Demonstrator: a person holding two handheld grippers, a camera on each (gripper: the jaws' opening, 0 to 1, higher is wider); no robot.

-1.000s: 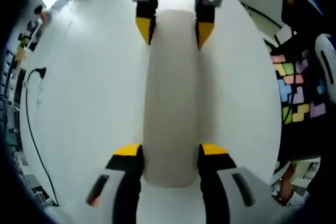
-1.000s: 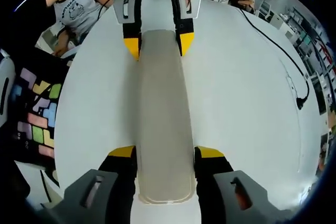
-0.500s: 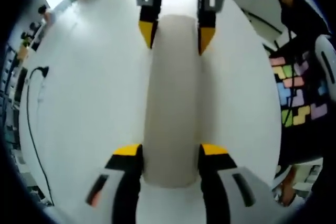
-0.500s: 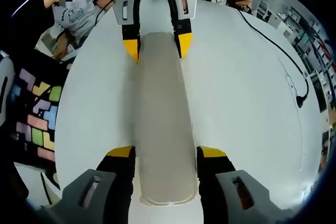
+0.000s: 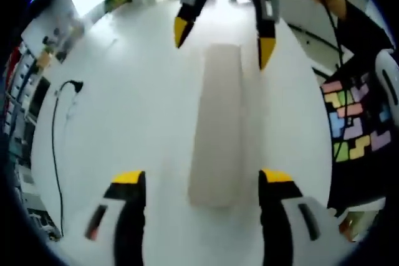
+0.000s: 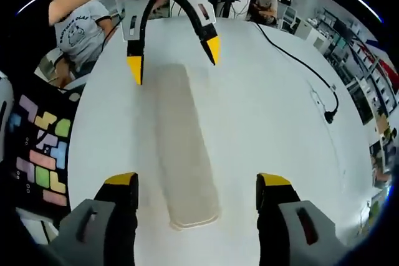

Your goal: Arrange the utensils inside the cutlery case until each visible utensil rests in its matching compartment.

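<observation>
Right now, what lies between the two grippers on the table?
The long cutlery case lies flat on the white table, spanning from the right gripper to the left gripper, in the right gripper view.

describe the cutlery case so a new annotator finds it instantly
Start at the round white table. The cutlery case is the long, narrow, pale beige case with rounded ends lying flat at the table's middle, stretched between the two open grippers. Apart from a thin black cable near one edge, it is the only item on the table.

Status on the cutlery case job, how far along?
Done: the closed case lies flat on the table. In hand: nothing; left gripper and right gripper are both open, straddling its ends without touching. Left: no utensils are visible, so sorting can't be judged.
</observation>
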